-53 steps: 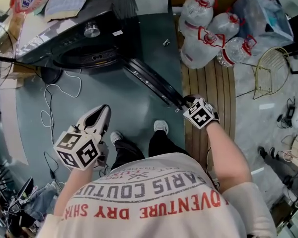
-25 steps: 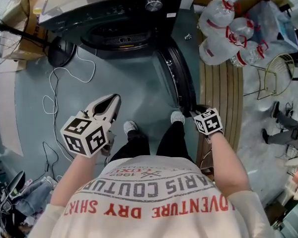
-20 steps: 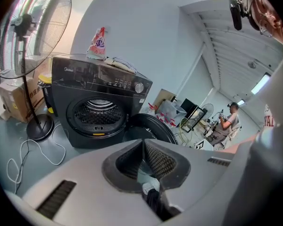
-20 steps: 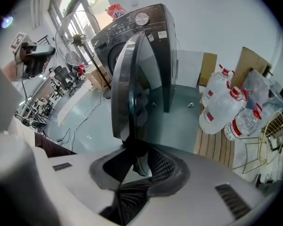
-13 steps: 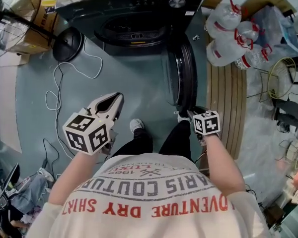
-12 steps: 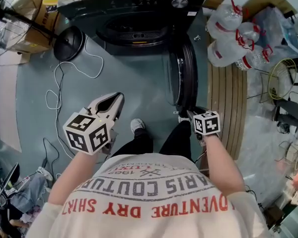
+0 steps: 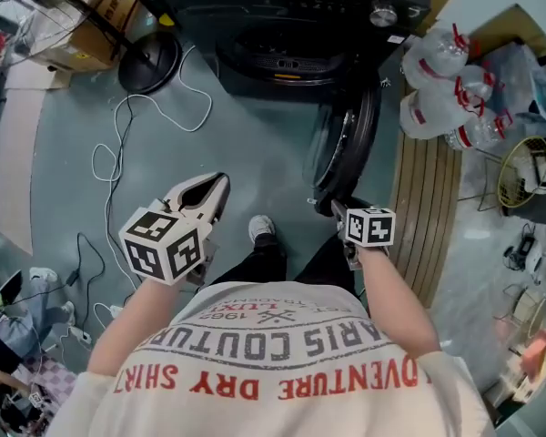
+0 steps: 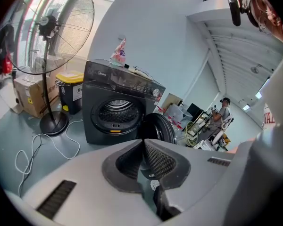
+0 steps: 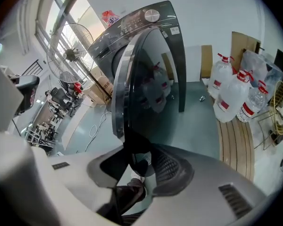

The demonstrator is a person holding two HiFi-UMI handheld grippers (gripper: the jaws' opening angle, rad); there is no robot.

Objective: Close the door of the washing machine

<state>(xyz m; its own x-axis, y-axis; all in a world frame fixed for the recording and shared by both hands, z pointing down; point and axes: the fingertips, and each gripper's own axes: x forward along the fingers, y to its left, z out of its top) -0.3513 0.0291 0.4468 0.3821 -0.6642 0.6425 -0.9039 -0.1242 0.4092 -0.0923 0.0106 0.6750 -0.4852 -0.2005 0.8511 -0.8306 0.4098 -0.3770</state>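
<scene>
The black front-loading washing machine [image 7: 291, 7] stands at the top of the head view with its round drum mouth showing. Its door [image 7: 350, 148] hangs open, seen edge-on and sticking out towards me. My right gripper [image 7: 332, 206] is at the door's free edge. In the right gripper view that edge [image 9: 146, 88] runs down between the jaws [image 9: 139, 149], which are opening, and a gap shows beside the right pad. My left gripper [image 7: 220, 182] hovers over the floor left of the door. Its tips meet [image 8: 142, 145] and nothing is held.
A fan base [image 7: 150, 62] and a white cable [image 7: 118, 153] lie on the floor at left. Large water bottles [image 7: 446, 89] and a wooden slat board [image 7: 419, 217] are to the right of the door. My shoe [image 7: 262, 229] is below the door.
The door has swung from wide open to roughly straight out from the machine, with my right gripper following its edge. Both grippers have moved closer to the machine.
</scene>
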